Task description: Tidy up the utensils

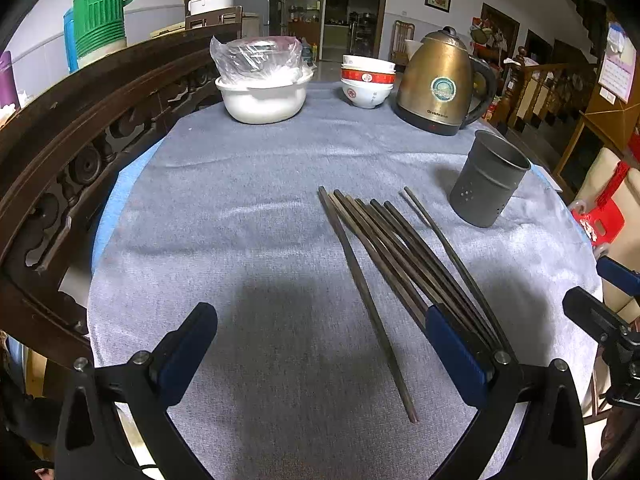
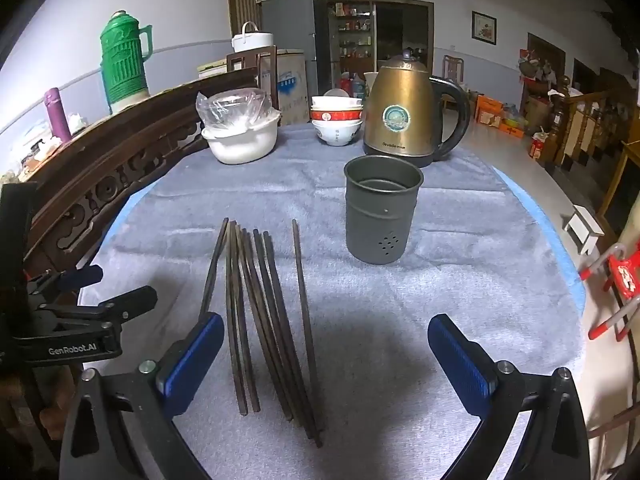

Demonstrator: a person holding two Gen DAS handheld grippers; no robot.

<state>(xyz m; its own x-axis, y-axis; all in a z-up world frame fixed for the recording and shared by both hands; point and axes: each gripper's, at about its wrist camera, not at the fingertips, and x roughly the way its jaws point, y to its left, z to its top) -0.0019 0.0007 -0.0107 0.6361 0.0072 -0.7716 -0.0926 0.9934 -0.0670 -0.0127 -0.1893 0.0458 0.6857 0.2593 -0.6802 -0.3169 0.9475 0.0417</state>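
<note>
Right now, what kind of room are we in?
Probably a home dining room: a cloth-covered table holds dark wooden chopsticks, stacked red-and-white china bowls and a brass-coloured electric kettle.

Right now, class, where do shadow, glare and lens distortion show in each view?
Left wrist view: a dark shadow on the cloth ahead of the left gripper; the carved rail bows. Right wrist view: shadow under the right gripper, highlights on the kettle, corners black.
</note>
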